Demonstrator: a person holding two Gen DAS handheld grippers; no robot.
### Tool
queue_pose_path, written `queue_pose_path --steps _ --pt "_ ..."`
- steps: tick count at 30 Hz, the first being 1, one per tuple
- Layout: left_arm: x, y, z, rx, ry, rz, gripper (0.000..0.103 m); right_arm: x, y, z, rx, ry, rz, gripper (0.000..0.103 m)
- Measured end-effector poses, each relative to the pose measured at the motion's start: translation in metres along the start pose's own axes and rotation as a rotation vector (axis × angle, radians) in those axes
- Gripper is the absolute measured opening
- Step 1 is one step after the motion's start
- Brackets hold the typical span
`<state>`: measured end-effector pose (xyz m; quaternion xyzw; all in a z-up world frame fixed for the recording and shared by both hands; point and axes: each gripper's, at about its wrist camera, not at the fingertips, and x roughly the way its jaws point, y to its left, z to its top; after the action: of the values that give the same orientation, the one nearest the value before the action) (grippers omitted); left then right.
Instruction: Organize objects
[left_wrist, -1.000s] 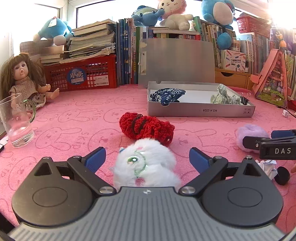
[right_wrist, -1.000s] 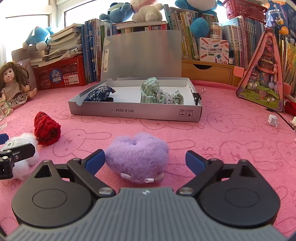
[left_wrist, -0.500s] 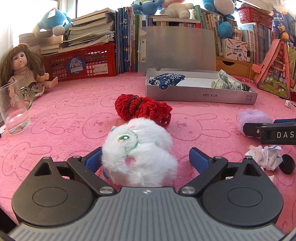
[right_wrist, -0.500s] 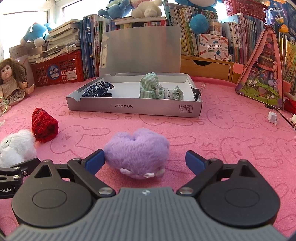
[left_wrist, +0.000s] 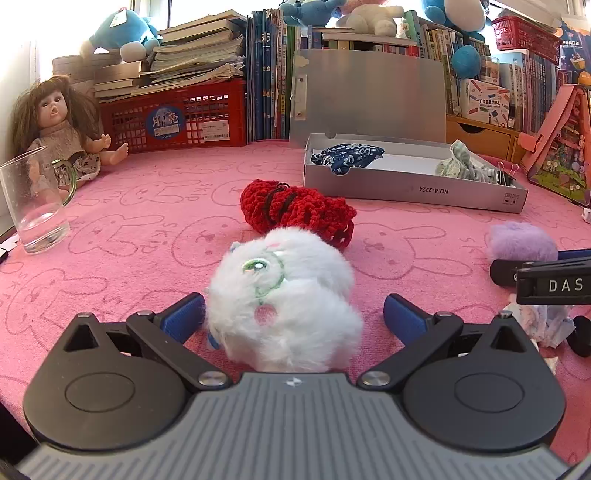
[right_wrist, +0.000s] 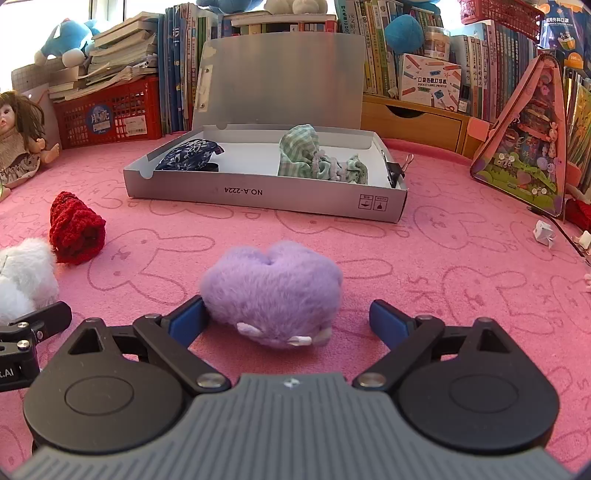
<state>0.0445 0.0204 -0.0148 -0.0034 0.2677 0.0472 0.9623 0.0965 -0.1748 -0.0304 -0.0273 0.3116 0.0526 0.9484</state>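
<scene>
In the left wrist view the jaws of the left gripper (left_wrist: 293, 317) stand wide apart and have just been opening further. The white plush toy (left_wrist: 284, 299) lies on the pink cloth (left_wrist: 147, 229) between them; the left pad is at its fur, the right pad is clear of it. It looks roundish, without a clear long axis. Just behind it lies the red knitted piece (left_wrist: 295, 210). Further back, the grey box (left_wrist: 413, 184) is open and holds a blue patterned pouch (left_wrist: 347, 157) and a green checked cloth (left_wrist: 461, 166).

In the right wrist view the right gripper (right_wrist: 288, 321) is also spread. The purple plush toy (right_wrist: 271, 291) sits between the jaws, nearer to the left one. The same box is straight ahead.
</scene>
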Motion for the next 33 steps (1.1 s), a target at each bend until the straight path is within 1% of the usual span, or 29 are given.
queue_pose_path --steps 17,26,27,28,29,30,32,33 --pt "-0.002 -0.001 -0.001 -0.013 -0.002 0.029 0.103 0.001 -0.001 0.0 0.003 0.003 -0.001 0.099" --pt "-0.004 0.002 -0.001 -0.006 0.004 0.012 0.103 0.001 -0.002 0.0 0.004 0.002 -0.001 0.099" --pt "-0.005 0.003 0.0 -0.005 0.0 0.018 0.102 0.001 -0.002 0.0 0.004 0.002 -0.001 0.099" --pt "-0.007 0.003 0.0 -0.002 -0.011 0.037 0.096 0.001 -0.002 0.0 0.005 0.002 0.001 0.099" --pt "-0.009 0.003 0.0 0.013 -0.03 0.062 0.087 0.001 -0.002 0.0 0.007 0.002 0.006 0.099" --pt "-0.01 0.003 0.0 0.029 -0.04 0.068 0.084 0.001 -0.003 0.0 0.01 0.0 0.012 0.098" --pt "-0.012 0.003 0.0 0.047 -0.049 0.047 0.074 -0.001 -0.004 -0.001 0.013 -0.014 0.021 0.095" --pt "-0.013 0.003 0.0 0.048 -0.047 0.033 0.072 -0.003 -0.004 -0.001 0.013 -0.024 0.023 0.093"
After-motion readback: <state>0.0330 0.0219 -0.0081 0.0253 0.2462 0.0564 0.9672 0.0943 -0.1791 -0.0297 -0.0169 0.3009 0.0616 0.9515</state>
